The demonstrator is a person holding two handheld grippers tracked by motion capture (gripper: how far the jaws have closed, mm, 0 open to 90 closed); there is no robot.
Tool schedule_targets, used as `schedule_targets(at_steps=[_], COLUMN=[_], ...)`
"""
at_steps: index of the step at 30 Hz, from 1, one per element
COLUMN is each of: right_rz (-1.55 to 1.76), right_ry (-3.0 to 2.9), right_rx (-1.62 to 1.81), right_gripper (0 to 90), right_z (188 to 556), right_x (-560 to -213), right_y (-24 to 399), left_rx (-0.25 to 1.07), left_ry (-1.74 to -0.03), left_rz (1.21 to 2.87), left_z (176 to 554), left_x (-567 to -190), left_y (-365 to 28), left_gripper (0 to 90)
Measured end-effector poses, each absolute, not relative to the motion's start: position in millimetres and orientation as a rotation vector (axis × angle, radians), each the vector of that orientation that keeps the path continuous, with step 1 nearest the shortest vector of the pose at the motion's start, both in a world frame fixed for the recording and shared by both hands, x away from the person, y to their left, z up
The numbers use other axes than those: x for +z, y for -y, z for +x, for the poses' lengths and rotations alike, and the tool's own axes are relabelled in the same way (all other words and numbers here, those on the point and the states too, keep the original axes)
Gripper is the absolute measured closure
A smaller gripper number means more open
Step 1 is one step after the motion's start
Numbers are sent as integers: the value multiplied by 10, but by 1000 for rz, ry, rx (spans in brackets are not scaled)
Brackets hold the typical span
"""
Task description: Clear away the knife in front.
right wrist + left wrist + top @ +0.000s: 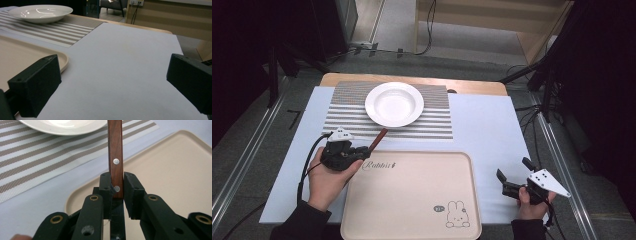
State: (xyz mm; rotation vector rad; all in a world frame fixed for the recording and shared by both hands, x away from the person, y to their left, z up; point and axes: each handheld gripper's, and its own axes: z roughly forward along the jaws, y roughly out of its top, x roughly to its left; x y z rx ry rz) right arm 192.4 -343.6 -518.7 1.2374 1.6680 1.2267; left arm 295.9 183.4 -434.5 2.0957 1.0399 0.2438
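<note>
My left gripper (362,152) is shut on a brown wooden utensil handle (378,138) at the tray's far left corner. In the left gripper view the handle (115,152) has two metal rivets and stands up between the pads of the left gripper (117,186), pointing toward the white plate (65,126). The handle's far end is cut off by the frame there. The white plate (394,104) sits on a striped placemat (347,115). My right gripper (514,169) stands open over the white table cover, right of the tray, with nothing between the jaws of the right gripper (112,82).
A beige tray (412,195) with a rabbit drawing lies at the table's front middle, bare inside. The tray's corner (20,57) and the plate (40,12) show at the left of the right gripper view. Cables and stands surround the table.
</note>
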Motion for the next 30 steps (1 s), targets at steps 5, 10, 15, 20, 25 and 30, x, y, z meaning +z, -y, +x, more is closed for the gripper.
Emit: schedule_targets(at_steps=[5, 10, 15, 20, 25, 30], right_rz=[1237, 1237, 1238, 1238, 1239, 1238], right_ry=[-1668, -1669, -1669, -1670, -1670, -1671], right_rx=[1226, 1225, 1224, 1223, 1222, 1221], right_gripper=[0, 0, 0, 0, 0, 0], right_z=[1924, 1924, 1924, 1925, 1925, 1924], right_x=[-5187, -5187, -5188, -5188, -5188, -5188], right_y=[3435, 3432, 3431, 3430, 3429, 3428], left_rx=[223, 202, 189, 162, 142, 127], left_ry=[-1039, -1033, -1032, -1037, -1055, -1074], left_rz=[2096, 2093, 2092, 2092, 2078, 2070], left_z=[2855, 2758, 2683, 2625, 2575, 2537], left_x=[-4405, -4468, -4537, -4633, -4719, -4797], left_y=[-1821, -1792, -1775, -1766, -1757, -1756], left_gripper=[770, 770, 770, 770, 769, 769])
